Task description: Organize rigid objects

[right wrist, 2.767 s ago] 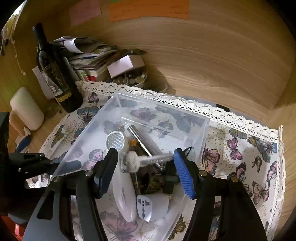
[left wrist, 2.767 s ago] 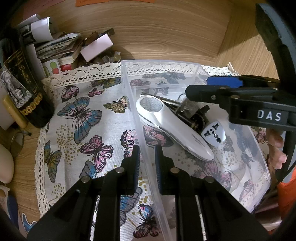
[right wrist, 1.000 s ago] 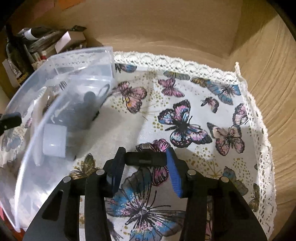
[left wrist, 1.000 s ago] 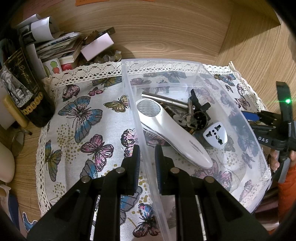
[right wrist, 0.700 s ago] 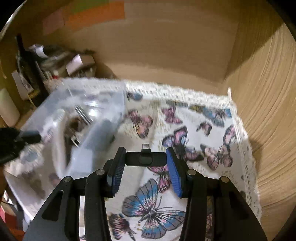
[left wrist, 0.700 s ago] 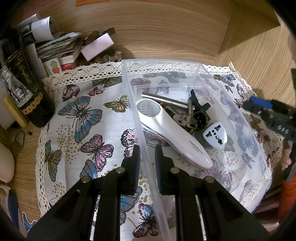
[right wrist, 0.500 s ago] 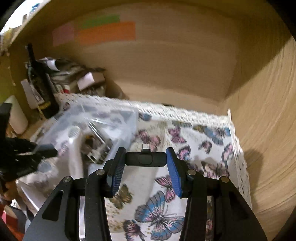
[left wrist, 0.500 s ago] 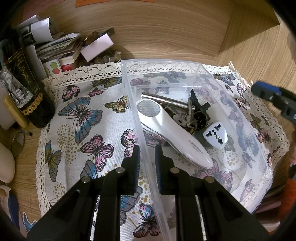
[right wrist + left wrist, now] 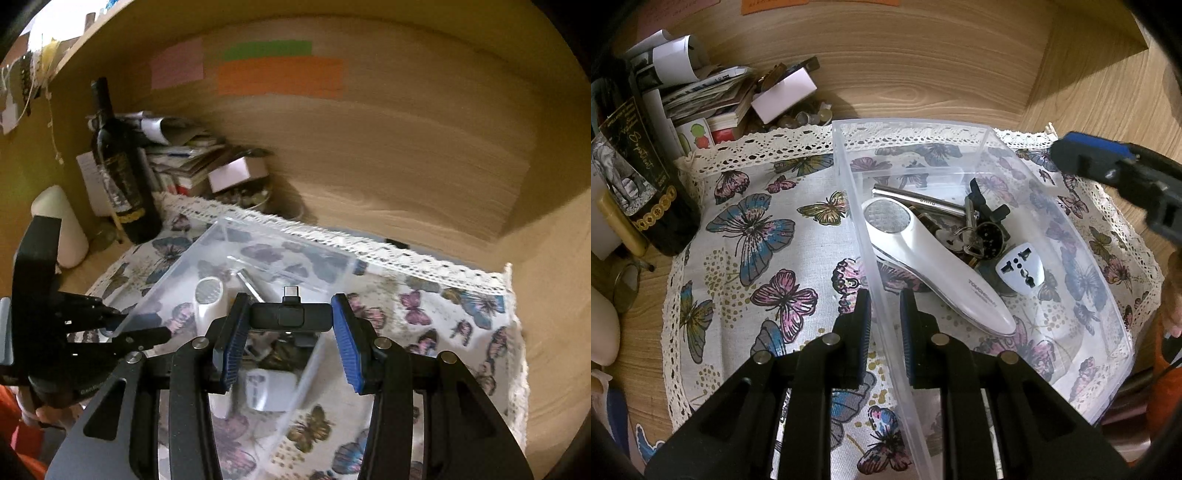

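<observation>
The right gripper (image 9: 290, 339) is clamped on a small black USB-C adapter (image 9: 290, 316), held crosswise between its blue pads with the metal plug pointing away from the fingers. A second ago the same adapter, already pinched, sat low over the butterfly tablecloth (image 9: 436, 314) to the right of the box; now it has been lifted and swung over, so that the clear plastic box (image 9: 280, 254) lies directly beneath and beyond the fingertips. This suggests the carrying is nearly done and the release into the box is what remains. The left gripper (image 9: 884, 325) has not shifted: its fingers are closed on the box's near left wall (image 9: 875, 280), one pad outside and one inside, steadying it. Just past those fingers, inside the box, lie a white handheld device (image 9: 934, 266), a white travel plug adapter (image 9: 1021, 267), a bunch of keys (image 9: 975, 229) and a metal bar (image 9: 916, 199). Compared with the earliest frame, the right gripper then reached empty into the box; it now returns loaded. Farther off, a dark wine bottle (image 9: 122, 173) and stacked papers (image 9: 184, 155) stand against the wooden back wall (image 9: 406, 147).
</observation>
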Tool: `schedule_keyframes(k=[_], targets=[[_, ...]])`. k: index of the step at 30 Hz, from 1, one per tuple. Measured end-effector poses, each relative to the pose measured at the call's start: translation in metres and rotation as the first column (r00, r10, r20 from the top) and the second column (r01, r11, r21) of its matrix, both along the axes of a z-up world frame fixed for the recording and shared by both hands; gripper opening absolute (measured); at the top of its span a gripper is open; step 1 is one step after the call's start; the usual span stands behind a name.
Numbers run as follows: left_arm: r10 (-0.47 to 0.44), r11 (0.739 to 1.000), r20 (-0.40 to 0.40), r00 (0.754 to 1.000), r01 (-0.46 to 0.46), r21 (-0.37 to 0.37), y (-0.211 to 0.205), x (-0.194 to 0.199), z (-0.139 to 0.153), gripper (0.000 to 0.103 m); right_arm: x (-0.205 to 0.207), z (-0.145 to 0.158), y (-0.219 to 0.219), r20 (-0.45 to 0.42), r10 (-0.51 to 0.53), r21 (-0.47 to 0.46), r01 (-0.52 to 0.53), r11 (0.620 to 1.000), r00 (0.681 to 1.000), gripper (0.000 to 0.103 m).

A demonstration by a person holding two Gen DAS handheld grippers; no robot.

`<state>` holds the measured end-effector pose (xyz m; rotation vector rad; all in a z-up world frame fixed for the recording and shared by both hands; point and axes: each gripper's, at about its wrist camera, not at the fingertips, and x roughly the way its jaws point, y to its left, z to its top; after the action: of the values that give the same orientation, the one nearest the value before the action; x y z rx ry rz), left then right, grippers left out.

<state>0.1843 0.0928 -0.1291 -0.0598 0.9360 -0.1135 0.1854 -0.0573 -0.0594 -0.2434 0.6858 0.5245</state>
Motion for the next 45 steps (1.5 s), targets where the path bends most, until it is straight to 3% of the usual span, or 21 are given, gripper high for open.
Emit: schedule_keyframes(k=[11, 16, 19, 24, 29, 31, 33, 34, 36, 38, 43, 45], targets=[[0.0, 1.0, 0.0, 1.0, 0.0, -0.003, 0.0, -0.001, 0.0, 0.015, 0.018, -0.032, 0.022, -0.149, 0.05, -0.067, -0.06, 0.996, 0.988, 0.041], [0.003, 1.0, -0.002, 1.0, -0.003, -0.008, 0.001, -0.001, 0.0, 0.015, 0.016, -0.035, 0.025, -0.157, 0.066, -0.077, -0.079, 0.994, 0.985, 0.041], [0.007, 1.0, -0.005, 1.0, -0.007, -0.014, 0.001, -0.001, 0.0, 0.015, 0.015, -0.033, 0.022, -0.148, 0.061, -0.066, -0.071, 0.995, 0.987, 0.05], [0.005, 1.0, -0.023, 1.0, -0.006, -0.022, 0.003, 0.0, -0.002, 0.017, 0.003, -0.02, 0.012, -0.117, 0.063, -0.037, -0.068, 0.997, 0.991, 0.053], [0.049, 0.999, 0.02, 0.999, -0.049, 0.014, 0.004, -0.01, 0.01, 0.028, -0.02, -0.004, -0.006, -0.061, 0.055, 0.016, -0.054, 0.998, 0.997, 0.055], [0.066, 0.998, 0.054, 0.996, -0.067, 0.021, 0.004, -0.016, 0.02, 0.04, -0.032, 0.004, -0.014, -0.023, 0.044, 0.032, -0.043, 0.999, 0.999, 0.056], [0.079, 0.996, 0.104, 0.991, -0.082, 0.023, 0.002, -0.024, 0.033, 0.054, -0.043, 0.011, -0.023, 0.013, 0.025, 0.058, -0.025, 0.998, 1.0, 0.065], [0.081, 0.996, 0.134, 0.988, -0.085, 0.029, 0.0, -0.029, 0.04, 0.056, -0.049, 0.015, -0.027, 0.035, 0.016, 0.07, -0.019, 0.997, 0.999, 0.067], [0.085, 0.993, 0.214, 0.973, -0.101, 0.066, -0.01, -0.043, 0.056, 0.06, -0.062, 0.023, -0.039, 0.085, -0.013, 0.09, 0.005, 0.996, 0.996, 0.074], [0.082, 0.991, 0.278, 0.957, -0.107, 0.076, -0.017, -0.057, 0.069, 0.071, -0.072, 0.029, -0.047, 0.118, -0.032, 0.113, 0.019, 0.993, 0.992, 0.081], [0.076, 0.99, 0.418, 0.905, -0.12, 0.08, -0.038, -0.089, 0.098, 0.088, -0.1, 0.041, -0.067, 0.197, -0.079, 0.164, 0.046, 0.985, 0.977, 0.089], [0.078, 0.989, 0.469, 0.88, -0.127, 0.075, -0.045, -0.102, 0.107, 0.095, -0.111, 0.045, -0.075, 0.239, -0.105, 0.183, 0.062, 0.981, 0.965, 0.102]])
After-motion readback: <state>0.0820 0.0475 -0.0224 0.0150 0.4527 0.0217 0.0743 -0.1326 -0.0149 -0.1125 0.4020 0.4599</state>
